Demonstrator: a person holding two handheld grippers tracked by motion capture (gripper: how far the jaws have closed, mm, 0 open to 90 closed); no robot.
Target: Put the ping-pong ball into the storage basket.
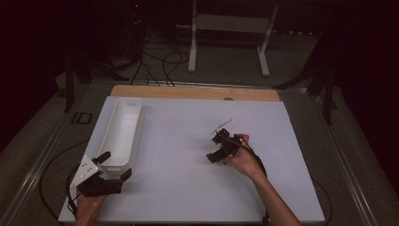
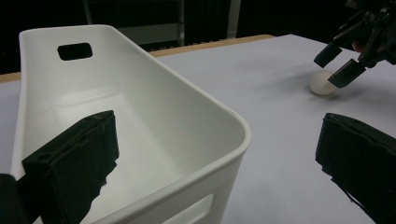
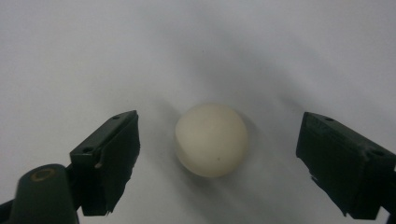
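Right now I am holding the right gripper (image 3: 217, 163) over the ball (image 3: 211, 139), with the jaws standing wide, one to each side of it and neither pad touching, so nothing is gripped yet. That is the relation my next move is hanging on: the ball is lying on the table (image 1: 188, 141) straight between the jaws and a little ahead of their tips, roughly centred in the gap, and being round it has no long axis for me to line up with. Taking the bin (image 1: 121, 132) as my landmark, the ball is sitting well off to its right, out on the open sheet, and the right gripper is plainly the nearer one. My left gripper (image 1: 113, 167) is waiting at the near end of the bin, jaws open wide and straddling that end's wall, one inside the bin and one outside, with no squeeze on it that I can see. I am counting one ball, one bin and two grippers. I judge that closing should catch the ball, if it is not rolling away.
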